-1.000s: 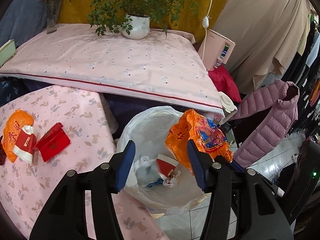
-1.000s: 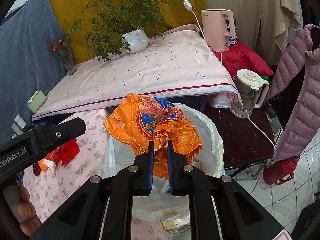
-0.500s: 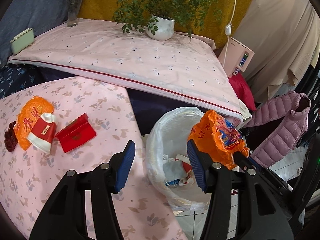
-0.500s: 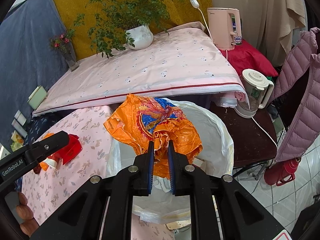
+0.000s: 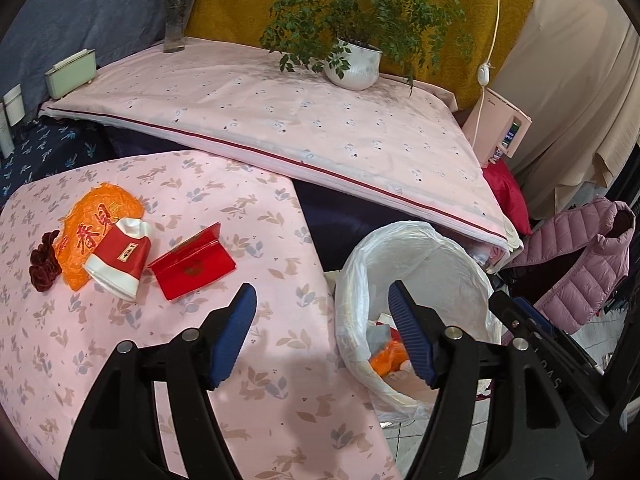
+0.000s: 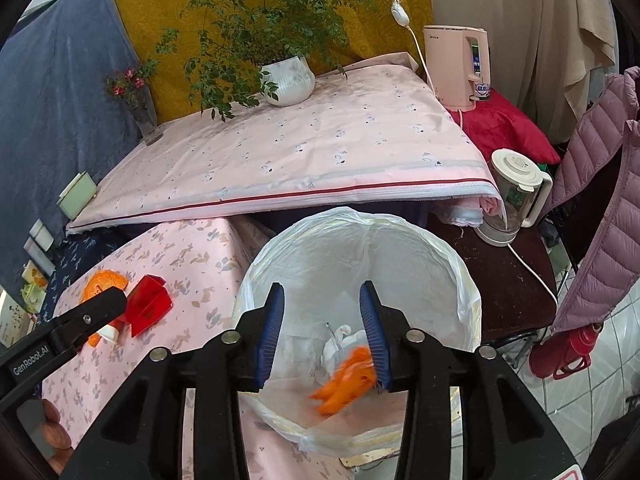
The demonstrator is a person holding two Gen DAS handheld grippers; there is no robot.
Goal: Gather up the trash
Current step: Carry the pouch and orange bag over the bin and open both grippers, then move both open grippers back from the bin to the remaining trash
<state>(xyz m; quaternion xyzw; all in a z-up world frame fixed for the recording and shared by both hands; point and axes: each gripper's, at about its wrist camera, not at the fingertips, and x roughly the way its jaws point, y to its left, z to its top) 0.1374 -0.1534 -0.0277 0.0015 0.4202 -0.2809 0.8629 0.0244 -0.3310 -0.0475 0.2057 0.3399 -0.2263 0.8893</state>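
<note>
A bin lined with a white bag (image 6: 460, 276) (image 5: 360, 272) stands beside the pink table. My right gripper (image 6: 322, 334) is open over it, and the orange wrapper (image 6: 344, 380) (image 5: 386, 360) lies blurred inside the bin among other trash. My left gripper (image 5: 322, 332) is open and empty over the table's right edge. On the table (image 5: 120, 360) lie a red folded packet (image 5: 192, 266), a red-and-white paper cup (image 5: 120, 258) on its side, an orange bag (image 5: 92, 228) and a dark red clump (image 5: 44, 266).
A higher pink-covered table (image 5: 280, 112) holds a potted plant (image 5: 352, 64), a flower vase (image 5: 176, 20) and a green box (image 5: 70, 74). A pink kettle (image 6: 456, 66), a blender jug (image 6: 512, 196), a purple jacket (image 6: 608, 208) and a red flask (image 6: 568, 354) stand to the right.
My right gripper opened and the orange wrapper dropped into the bin. My left gripper swung left, toward the trash on the table.
</note>
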